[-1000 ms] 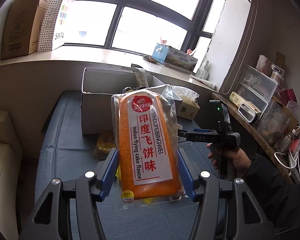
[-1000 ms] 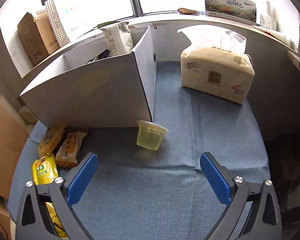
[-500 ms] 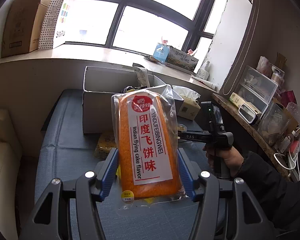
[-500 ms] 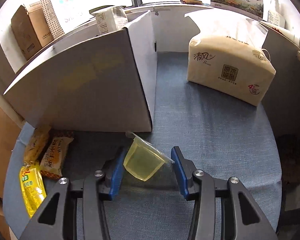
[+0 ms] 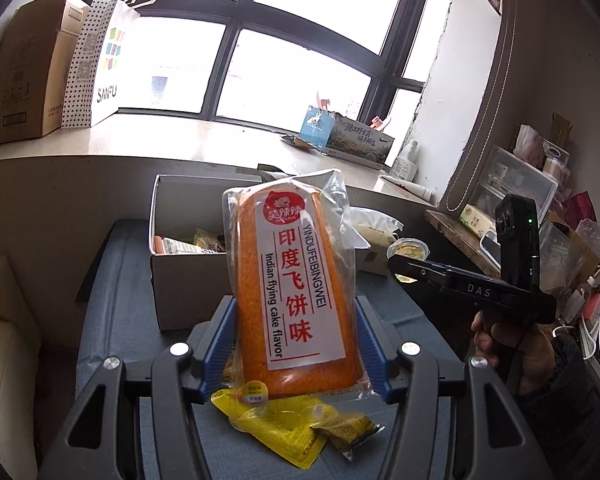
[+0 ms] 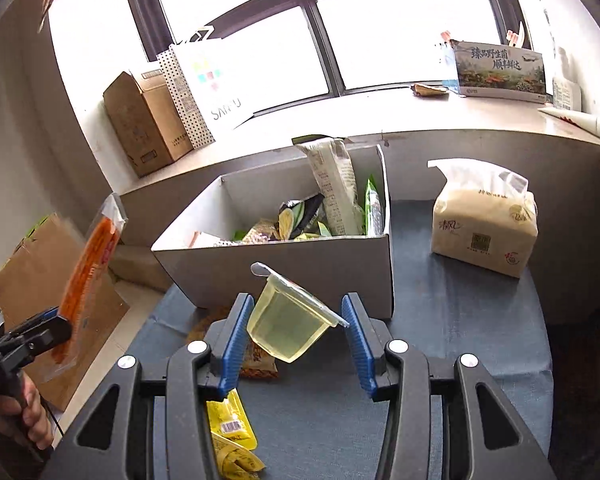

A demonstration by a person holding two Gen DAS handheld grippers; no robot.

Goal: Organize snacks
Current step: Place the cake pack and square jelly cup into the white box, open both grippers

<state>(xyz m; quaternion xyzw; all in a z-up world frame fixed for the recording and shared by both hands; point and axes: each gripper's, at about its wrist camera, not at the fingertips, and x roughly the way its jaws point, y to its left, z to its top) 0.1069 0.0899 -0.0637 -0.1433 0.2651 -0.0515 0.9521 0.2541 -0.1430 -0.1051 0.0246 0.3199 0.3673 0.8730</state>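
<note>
My right tool (image 6: 294,338) is gripping a clear plastic cup of pale yellow jelly (image 6: 288,326), tilted and lifted off the blue-grey fabric counter (image 6: 460,320), just in front of the open white cardboard box of snack packets (image 6: 292,272). My left tool (image 5: 296,344) is clamping an upright orange cake bar in clear wrap with a white label (image 5: 296,292), above yellow snack packets (image 5: 284,428) lying on the counter.

1. The left gripper (image 5: 296,344) is clamping a tall orange cake-flavour snack pack (image 5: 296,288) upright between its blue pads.
2. A white open cardboard box (image 5: 188,280) is sitting beyond it.
3. Yellow snack packets (image 5: 284,428) are lying beneath it.
</note>
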